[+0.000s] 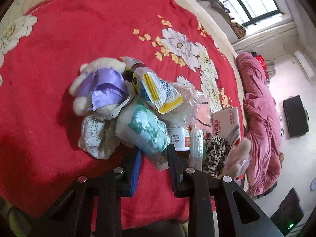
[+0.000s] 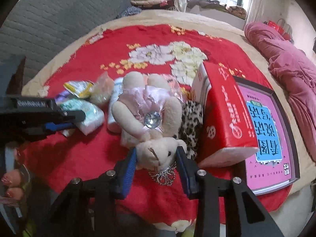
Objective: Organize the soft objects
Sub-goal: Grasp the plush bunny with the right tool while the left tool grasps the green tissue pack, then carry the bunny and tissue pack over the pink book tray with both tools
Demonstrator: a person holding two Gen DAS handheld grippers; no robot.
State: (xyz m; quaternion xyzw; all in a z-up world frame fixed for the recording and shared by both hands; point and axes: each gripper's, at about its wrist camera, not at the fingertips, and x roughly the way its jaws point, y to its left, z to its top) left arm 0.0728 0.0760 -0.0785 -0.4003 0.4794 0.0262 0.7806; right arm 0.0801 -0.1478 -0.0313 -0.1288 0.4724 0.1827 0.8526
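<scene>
While the right gripper (image 2: 156, 158) pinches the plush bunny (image 2: 150, 122) by its squashy head just beside the red box (image 2: 223, 114), left gripper (image 1: 154, 158) clamps a light, crinkly tissue pack (image 1: 148, 130); both need gentle mid-body holds.

You're looking at a fuzzy red blanket (image 2: 83, 158), a plush rabbit (image 2: 156, 150) in glossy pink satin — and a crinkly, shiny plastic tissue pack (image 1: 148, 130) — beside a smooth red cardboard box (image 2: 223, 114).

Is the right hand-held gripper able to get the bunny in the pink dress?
Probably yes. The right hand-held gripper already has its blue pads on both sides of the bunny's head, with nothing in between.
</scene>
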